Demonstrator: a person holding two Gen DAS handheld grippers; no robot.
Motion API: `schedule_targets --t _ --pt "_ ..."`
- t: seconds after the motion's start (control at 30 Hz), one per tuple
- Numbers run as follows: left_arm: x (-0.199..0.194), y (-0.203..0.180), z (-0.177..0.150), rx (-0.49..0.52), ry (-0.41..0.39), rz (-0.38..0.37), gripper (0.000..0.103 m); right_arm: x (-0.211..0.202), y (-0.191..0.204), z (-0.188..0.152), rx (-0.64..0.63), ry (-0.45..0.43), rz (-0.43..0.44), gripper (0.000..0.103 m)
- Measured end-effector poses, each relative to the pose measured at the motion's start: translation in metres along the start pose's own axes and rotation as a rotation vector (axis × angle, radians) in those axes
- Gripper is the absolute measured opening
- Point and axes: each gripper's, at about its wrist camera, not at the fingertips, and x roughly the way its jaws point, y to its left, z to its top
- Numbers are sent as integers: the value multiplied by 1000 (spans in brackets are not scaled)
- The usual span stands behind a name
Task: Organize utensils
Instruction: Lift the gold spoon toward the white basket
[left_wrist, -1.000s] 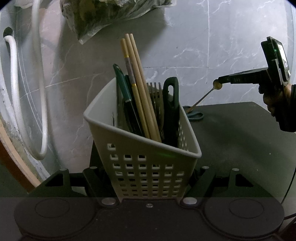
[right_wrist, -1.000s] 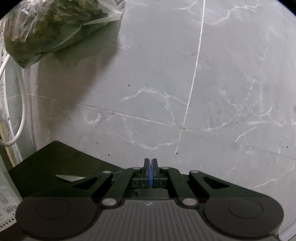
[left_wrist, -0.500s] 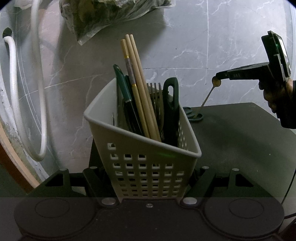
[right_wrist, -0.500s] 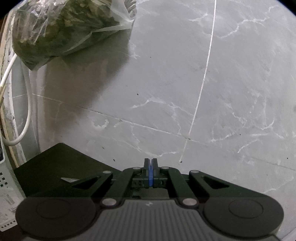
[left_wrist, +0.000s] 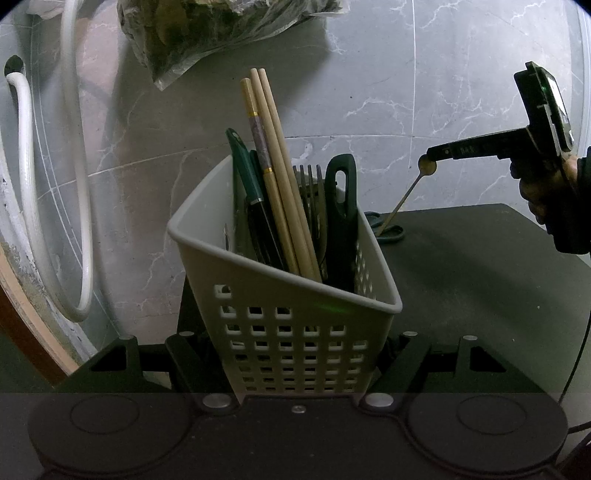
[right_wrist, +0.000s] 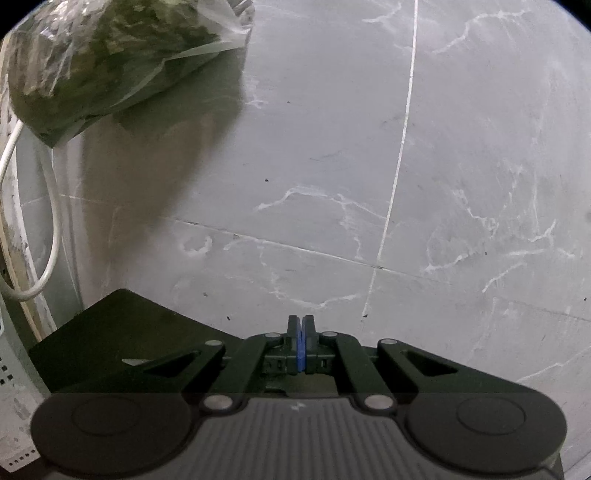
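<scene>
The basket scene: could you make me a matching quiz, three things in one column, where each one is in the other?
Things:
1. chopsticks
2. spoon
3. bag of greens

Places:
A. against the marble wall
B. pinched in the right gripper, hanging over the black table
C. standing in the grey basket

Pairs: 1-C, 2-B, 3-A

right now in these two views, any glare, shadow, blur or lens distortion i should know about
Left wrist view: strong fisheye bowing of the tile seams and white hose, a small green glint on the basket rim, dim but sharp.
Right wrist view: the bag of greens casts a broad soft shadow on the wall, corners vignetted, no obvious blur or glare.
</scene>
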Motion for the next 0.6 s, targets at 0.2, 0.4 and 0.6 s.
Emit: schedule_targets --t 0.2,0.4,0.6 --pt "0 0 0 0 1 1 76 4 -8 0 63 6 64 0" --pt "1 0 0 0 1 2 76 11 -10 0 85 7 78 0" --pt "1 0 0 0 1 2 76 16 -9 2 90 11 95 0"
